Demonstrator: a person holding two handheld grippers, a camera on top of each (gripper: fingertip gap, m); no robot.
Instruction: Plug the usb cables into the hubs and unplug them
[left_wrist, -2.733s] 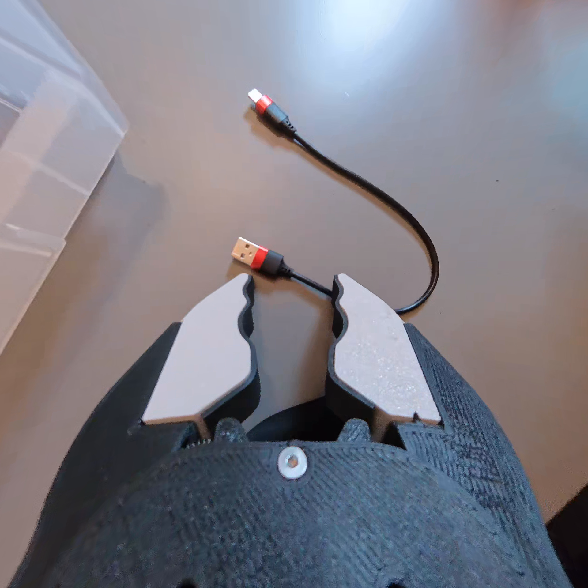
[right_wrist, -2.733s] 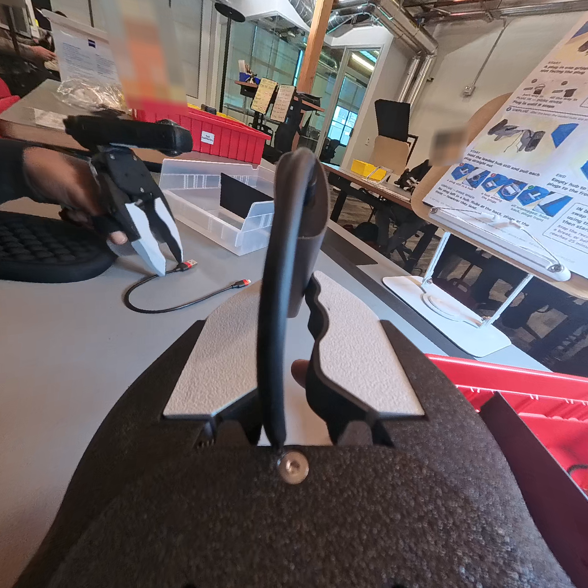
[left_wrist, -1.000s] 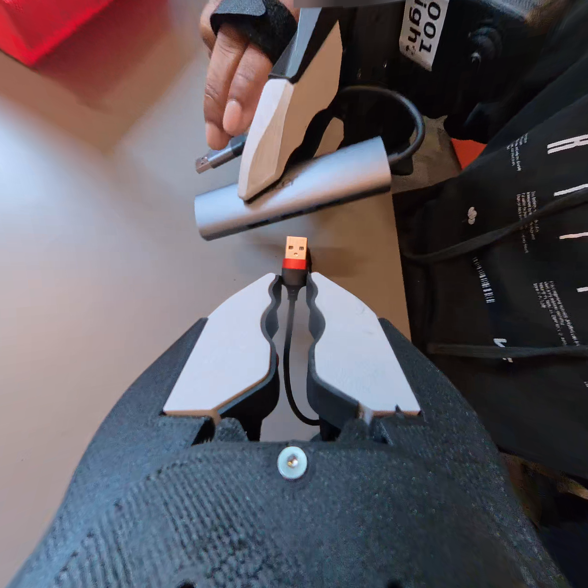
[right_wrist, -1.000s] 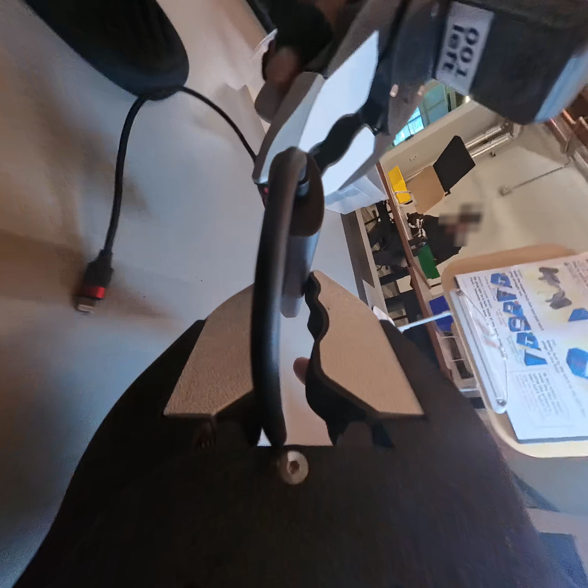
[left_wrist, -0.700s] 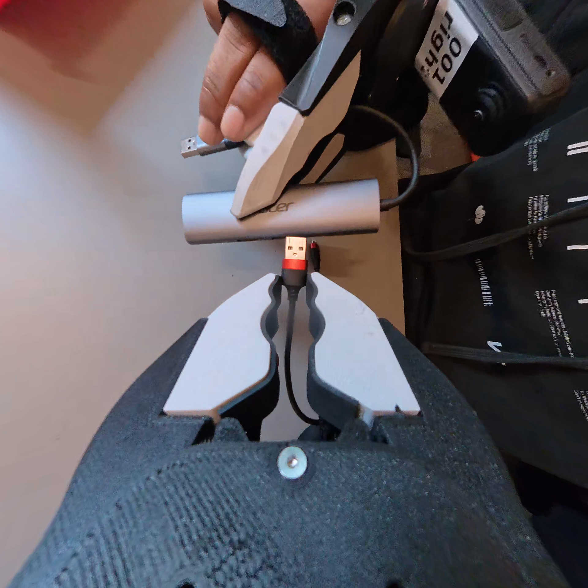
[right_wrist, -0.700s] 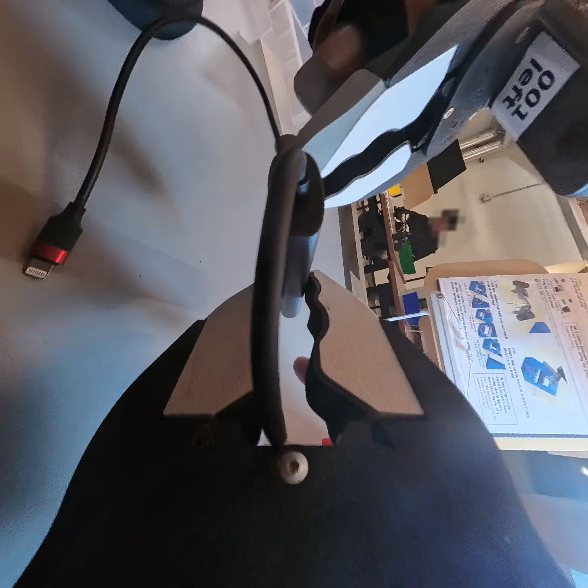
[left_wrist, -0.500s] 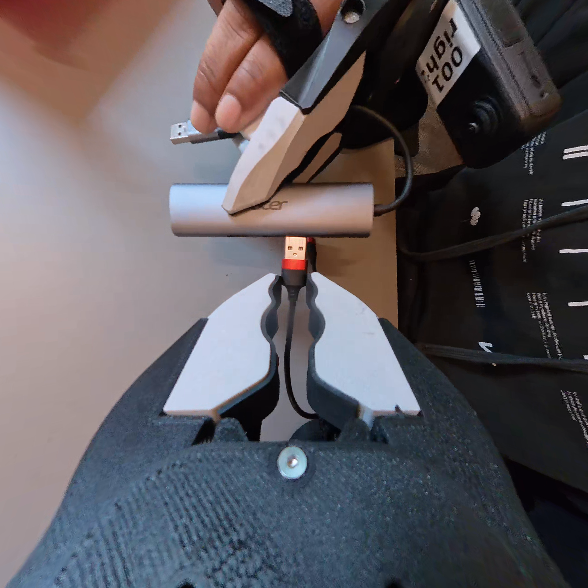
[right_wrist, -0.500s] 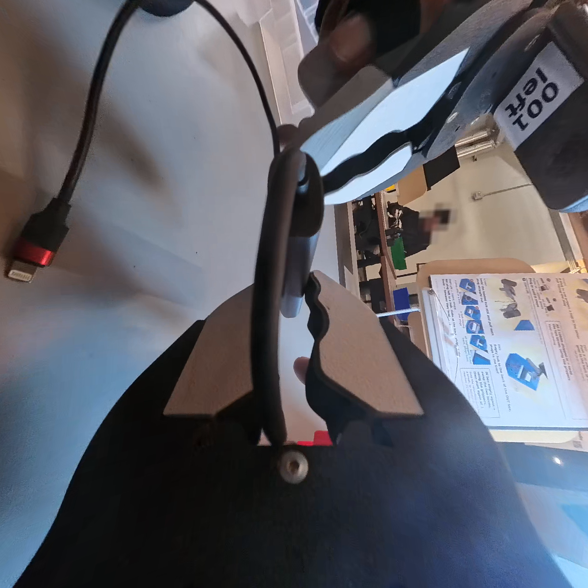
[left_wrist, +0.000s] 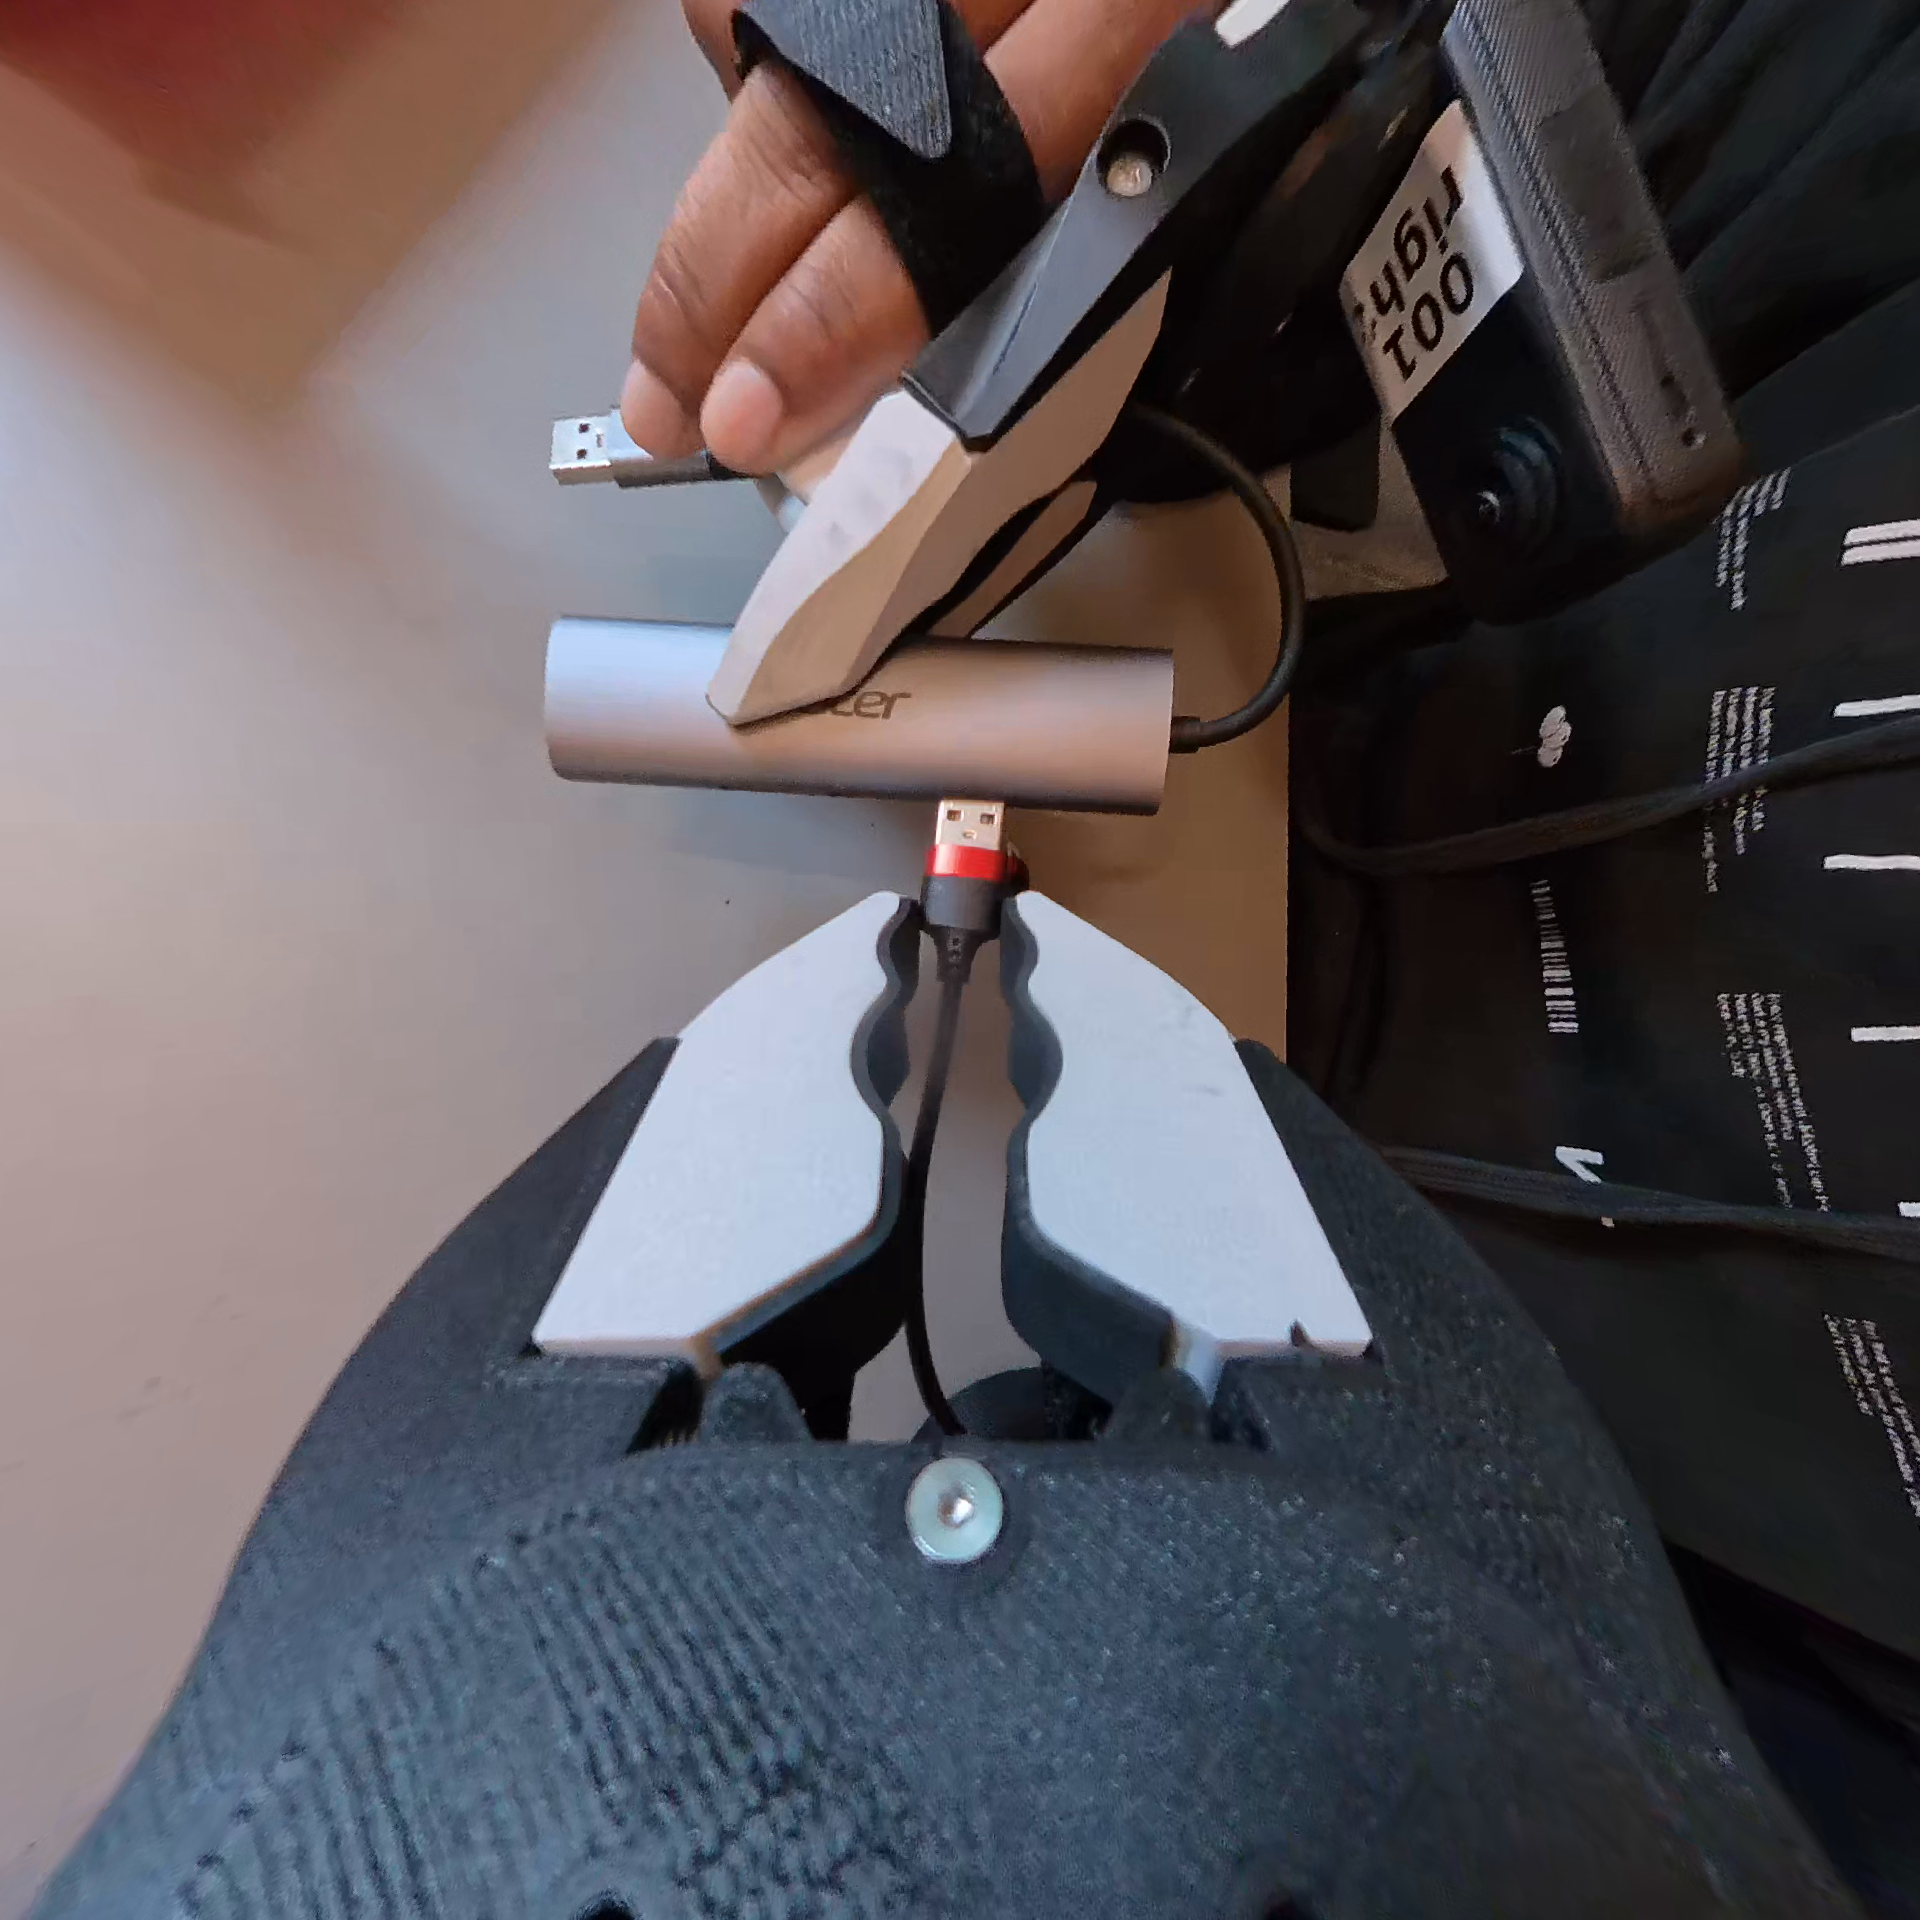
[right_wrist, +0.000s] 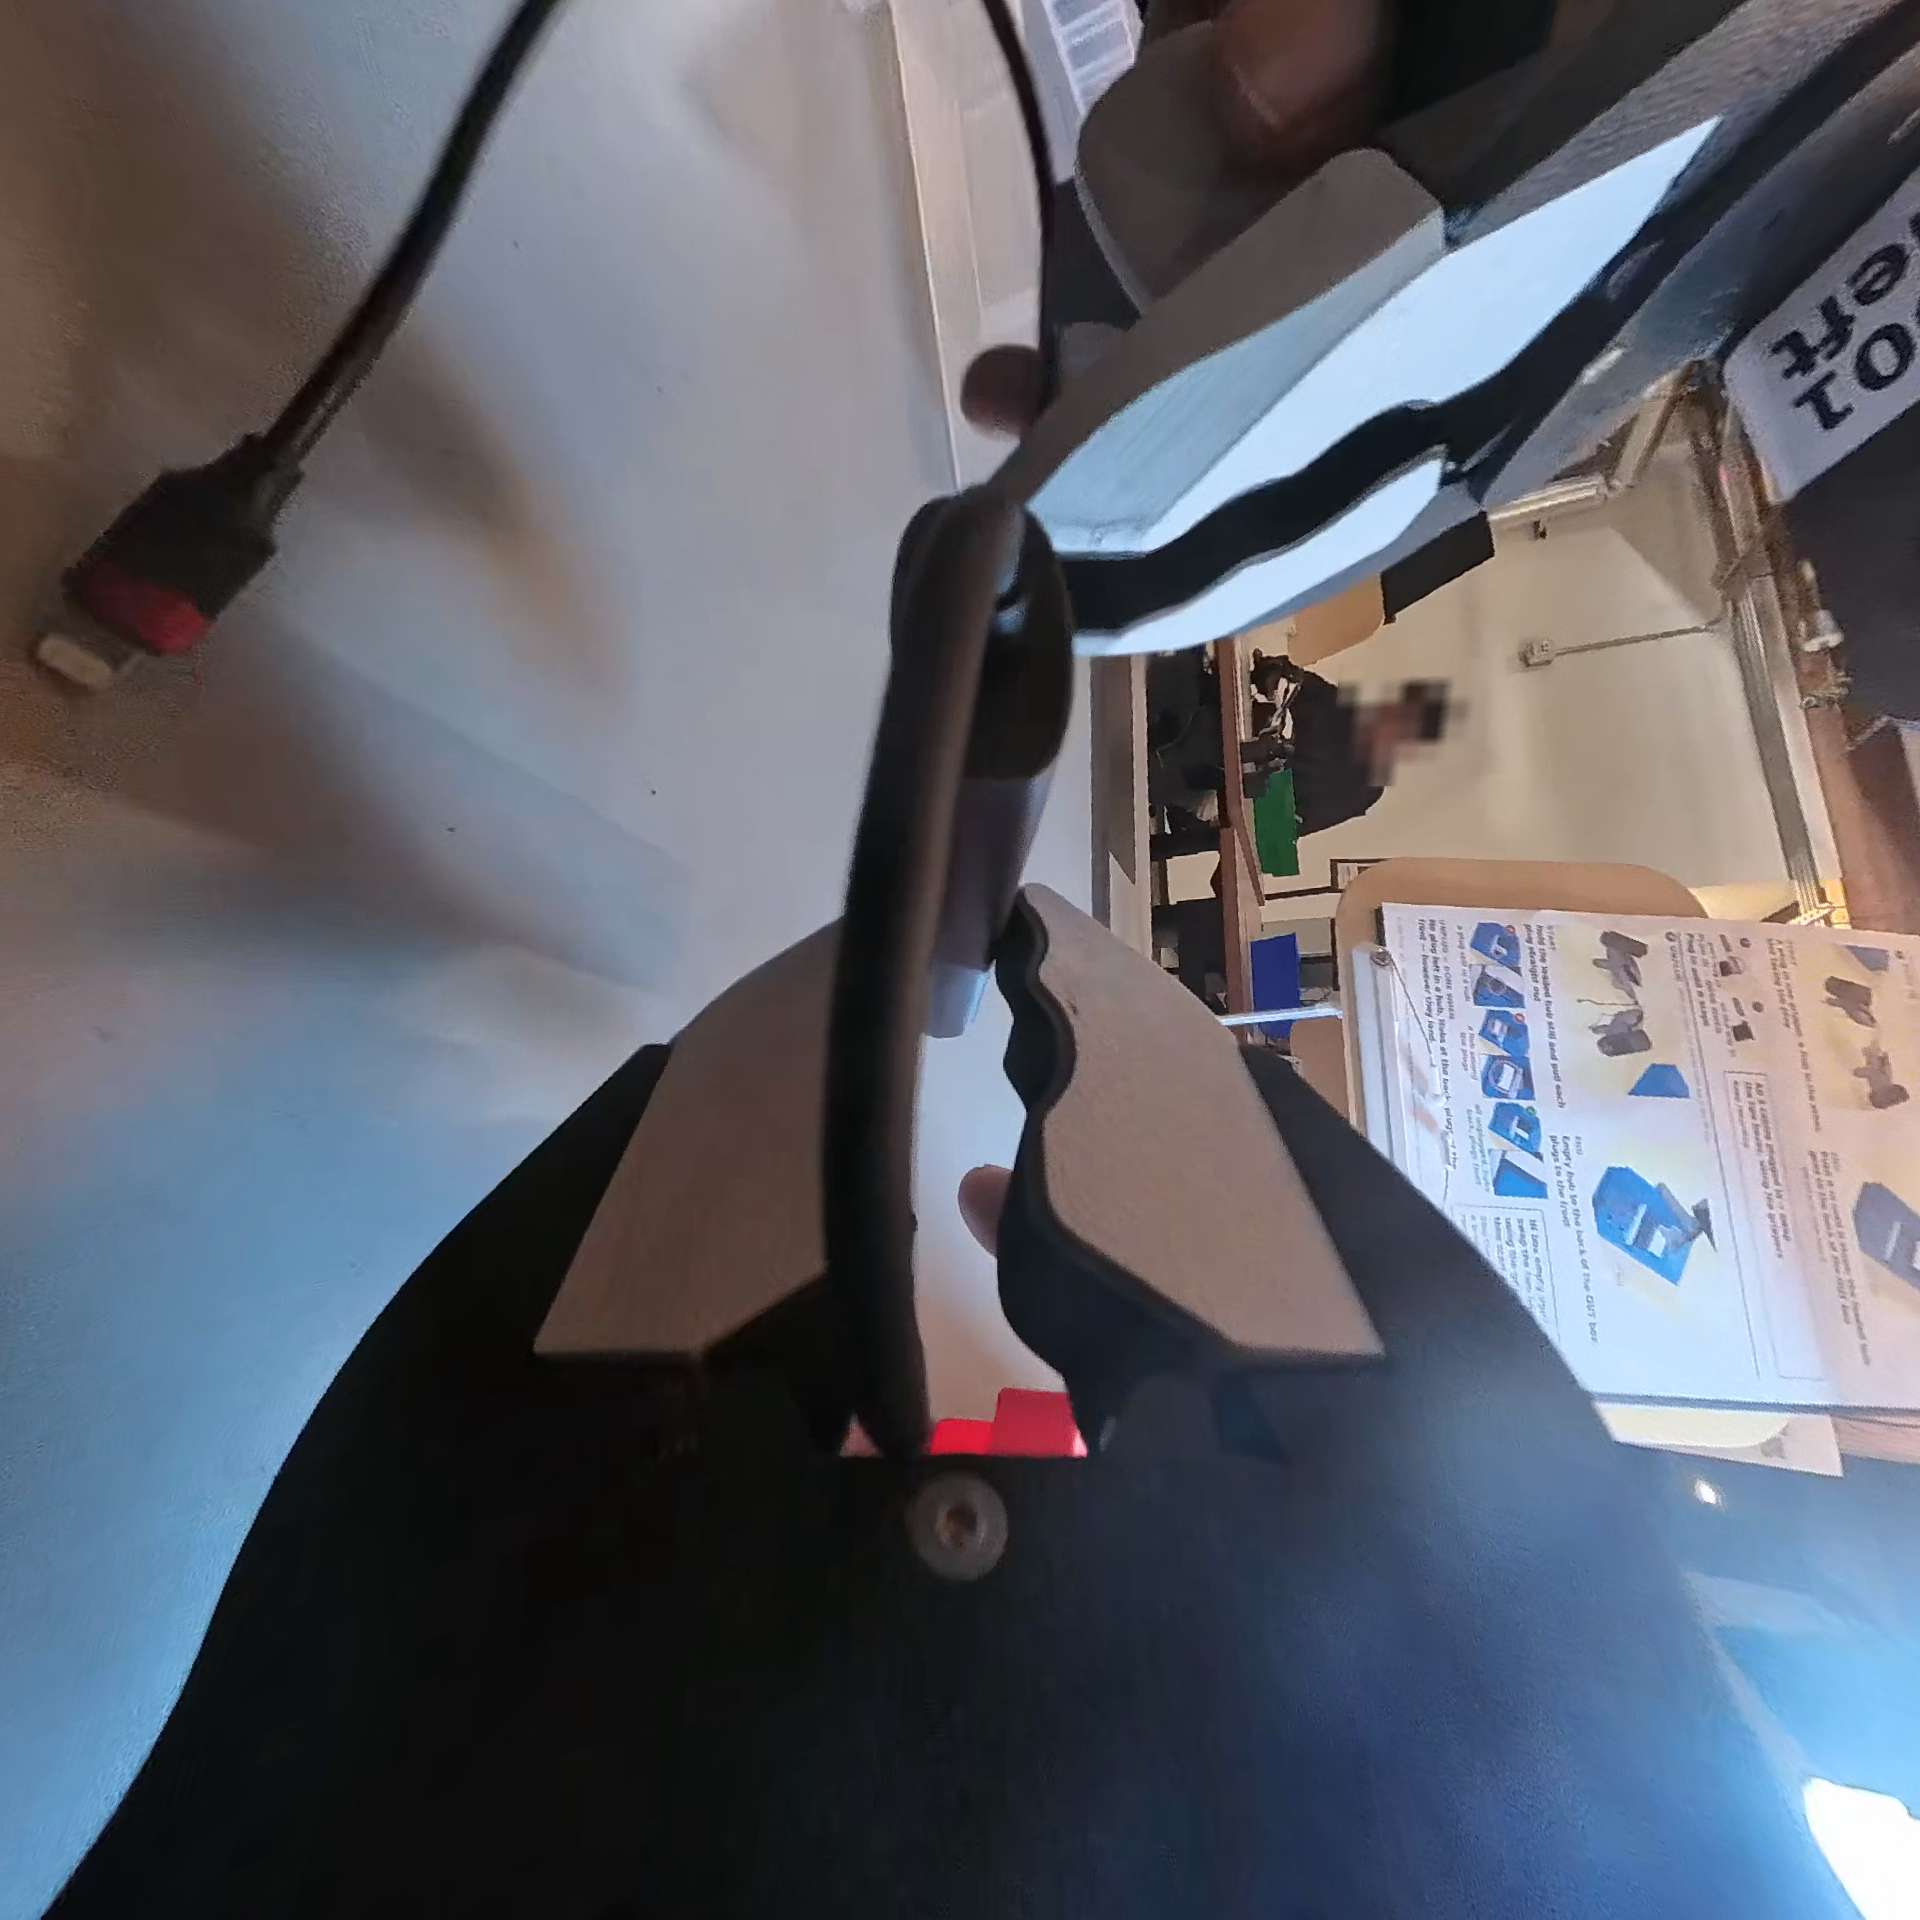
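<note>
Crosswise, the grey USB hub (left_wrist: 862, 727) is clamped by the right gripper (left_wrist: 800, 665); the red-collared USB-A plug (left_wrist: 968, 847), gripped by the left gripper (left_wrist: 961, 914), is pointed straight at its port side, tip touching.

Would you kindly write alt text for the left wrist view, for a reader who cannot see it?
The left gripper pinches a red-collared USB plug whose metal tip meets the underside of a grey hub. The right gripper, held in a person's hand, clamps that hub above a pale table. The hub's own silver plug juts left.
</note>
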